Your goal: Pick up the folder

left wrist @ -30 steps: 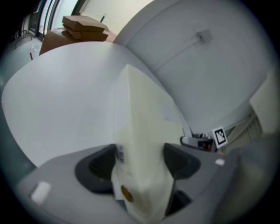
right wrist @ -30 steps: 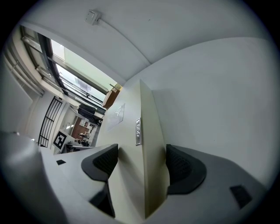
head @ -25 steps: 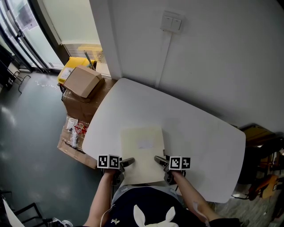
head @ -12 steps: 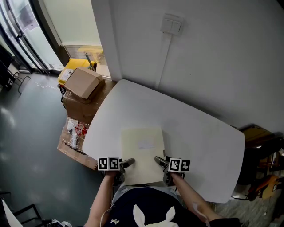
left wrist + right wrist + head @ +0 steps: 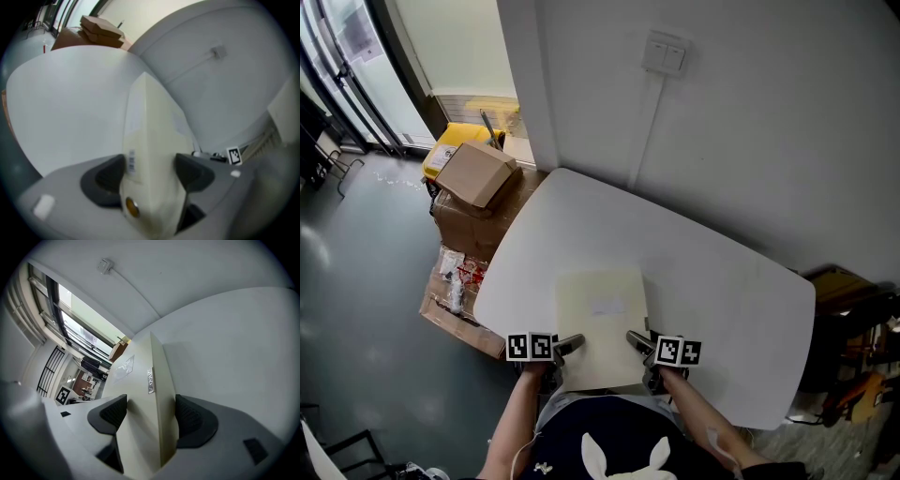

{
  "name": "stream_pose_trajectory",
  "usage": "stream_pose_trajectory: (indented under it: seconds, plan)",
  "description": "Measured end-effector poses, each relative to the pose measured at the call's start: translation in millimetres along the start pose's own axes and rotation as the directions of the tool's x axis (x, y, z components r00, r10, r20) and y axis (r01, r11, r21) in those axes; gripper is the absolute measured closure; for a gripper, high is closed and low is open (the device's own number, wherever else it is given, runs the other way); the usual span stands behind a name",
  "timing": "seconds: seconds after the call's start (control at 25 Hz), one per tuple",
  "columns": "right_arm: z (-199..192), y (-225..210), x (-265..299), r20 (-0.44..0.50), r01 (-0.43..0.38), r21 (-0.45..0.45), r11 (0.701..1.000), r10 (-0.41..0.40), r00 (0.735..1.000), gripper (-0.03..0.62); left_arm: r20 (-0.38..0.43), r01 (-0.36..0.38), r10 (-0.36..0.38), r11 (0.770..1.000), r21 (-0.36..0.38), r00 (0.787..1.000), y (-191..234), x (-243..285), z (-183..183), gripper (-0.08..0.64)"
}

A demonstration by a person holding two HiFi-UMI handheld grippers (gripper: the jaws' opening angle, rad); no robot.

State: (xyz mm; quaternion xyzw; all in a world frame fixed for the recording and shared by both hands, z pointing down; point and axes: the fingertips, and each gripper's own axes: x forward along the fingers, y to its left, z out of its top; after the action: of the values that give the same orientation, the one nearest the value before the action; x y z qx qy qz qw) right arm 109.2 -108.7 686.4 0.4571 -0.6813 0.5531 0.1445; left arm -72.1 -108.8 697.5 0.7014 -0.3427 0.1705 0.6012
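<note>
left gripper point(image 5: 569, 344) and right gripper point(image 5: 636, 339) jaws each pinch the folder point(image 5: 602, 314).

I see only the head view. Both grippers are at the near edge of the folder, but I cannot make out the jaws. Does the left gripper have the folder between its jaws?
Observer: Yes. In the left gripper view, the left gripper is shut on the folder, with one pad on each face.
Operator: And the right one?
Observer: The right gripper is shut on it too. The folder's edge stands between its two pads.
Operator: Is there a fastener that I should avoid?
Observer: A small amber snap button sits on the folder's near corner. It is closer to the camera than the left gripper's pads and not under them.
</note>
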Motion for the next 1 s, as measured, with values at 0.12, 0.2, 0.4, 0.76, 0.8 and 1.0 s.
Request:
stream_pose_trajectory:
  seconds: [0.12, 0.2, 0.4, 0.76, 0.8, 1.0]
  plan:
    - [0, 2, -1, 0.002, 0.0, -0.004, 1.0, 0.0, 1.0, 0.288, 0.005, 0.0, 0.0, 1.0, 0.007, 1.0, 0, -1, 0, 0.225]
    - [0, 3, -1, 0.001, 0.001, -0.006, 1.0, -0.001, 1.0, 0.288, 0.003, -0.004, 0.004, 1.0, 0.006, 1.0, -1, -2, -1, 0.226]
    - [1, 6, -4, 0.0, 0.01, -0.013, 1.0, -0.01, 1.0, 0.288, 0.003, -0.008, 0.008, 1.0, 0.015, 1.0, -4, -5, 0, 0.225]
    - [15, 19, -11, 0.037, 0.005, -0.022, 1.0, -0.004, 0.999, 0.288, 0.056, -0.018, 0.016, 0.999, 0.035, 0.998, -14, -16, 15, 0.225]
    - [17, 21, -12, 0.044, 0.001, -0.023, 1.0, 0.0, 0.999, 0.288, 0.062, -0.019, 0.017, 0.999, 0.041, 0.998, -16, -18, 18, 0.224]
    - [27, 30, -19, 0.081, -0.012, -0.04, 0.999, 0.015, 0.997, 0.288, 0.095, -0.021, 0.014, 0.997, 0.069, 0.995, -27, -26, 29, 0.224]
